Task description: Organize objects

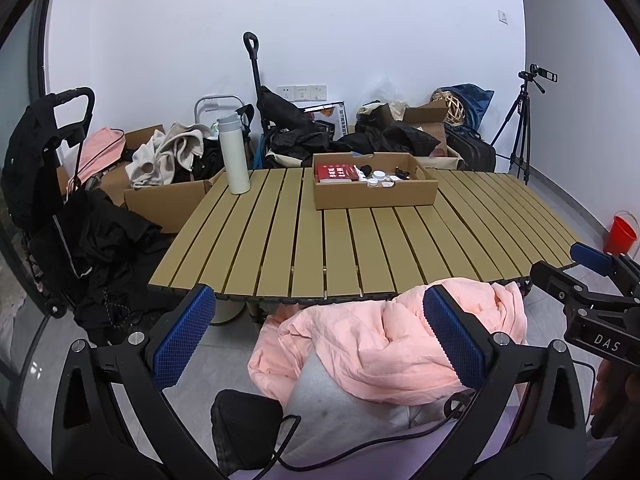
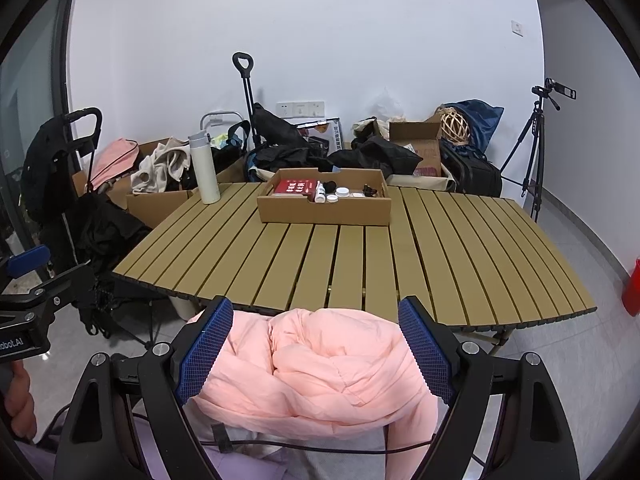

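A shallow cardboard tray (image 1: 374,196) (image 2: 324,212) sits at the back middle of the slatted wooden table (image 1: 320,248) (image 2: 360,264). It holds a red book (image 1: 336,172) (image 2: 294,187), small white jars, a little bottle and black bits. A white flask (image 1: 234,156) (image 2: 204,168) stands upright at the table's back left corner. My left gripper (image 1: 318,336) (image 2: 56,270) and right gripper (image 2: 316,350) (image 1: 568,268) hover open short of the table's near edge. A crumpled pink jacket (image 1: 384,344) (image 2: 320,376) lies on the person's lap under them, with no pad pressing on it.
Behind the table stand cardboard boxes (image 1: 168,196) of clothes, black bags and a trolley handle (image 1: 252,52). A black cart (image 1: 56,184) with clothes is at the left. A tripod (image 1: 520,128) with a camera and a red bucket (image 1: 620,234) are on the right.
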Tool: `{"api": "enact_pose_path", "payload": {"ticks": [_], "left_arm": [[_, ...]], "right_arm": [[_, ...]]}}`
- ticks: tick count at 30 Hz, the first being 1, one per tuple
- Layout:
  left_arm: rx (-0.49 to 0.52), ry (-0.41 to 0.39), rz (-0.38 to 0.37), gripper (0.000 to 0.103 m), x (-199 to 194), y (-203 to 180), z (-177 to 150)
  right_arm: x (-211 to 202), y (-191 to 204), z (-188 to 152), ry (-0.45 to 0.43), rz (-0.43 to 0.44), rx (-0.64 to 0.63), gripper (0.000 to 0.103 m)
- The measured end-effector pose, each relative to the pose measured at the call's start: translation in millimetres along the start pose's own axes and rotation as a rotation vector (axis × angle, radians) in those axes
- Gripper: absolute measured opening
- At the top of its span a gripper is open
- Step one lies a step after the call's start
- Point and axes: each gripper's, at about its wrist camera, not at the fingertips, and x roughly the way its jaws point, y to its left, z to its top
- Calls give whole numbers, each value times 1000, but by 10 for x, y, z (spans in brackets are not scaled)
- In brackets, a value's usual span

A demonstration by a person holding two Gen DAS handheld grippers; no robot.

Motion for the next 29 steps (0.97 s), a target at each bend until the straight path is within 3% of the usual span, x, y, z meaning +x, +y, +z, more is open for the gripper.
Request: {"api": "enact_pose_path", "payload": {"ticks": [13,29], "left_arm": [[-13,52,14,103,85,0,-13],[11,76,37,103,160,-4,-31]], "right_arm": [[16,-8,-6,7,2,4,88],[135,-173,-39,77,-28,9,88]]}}
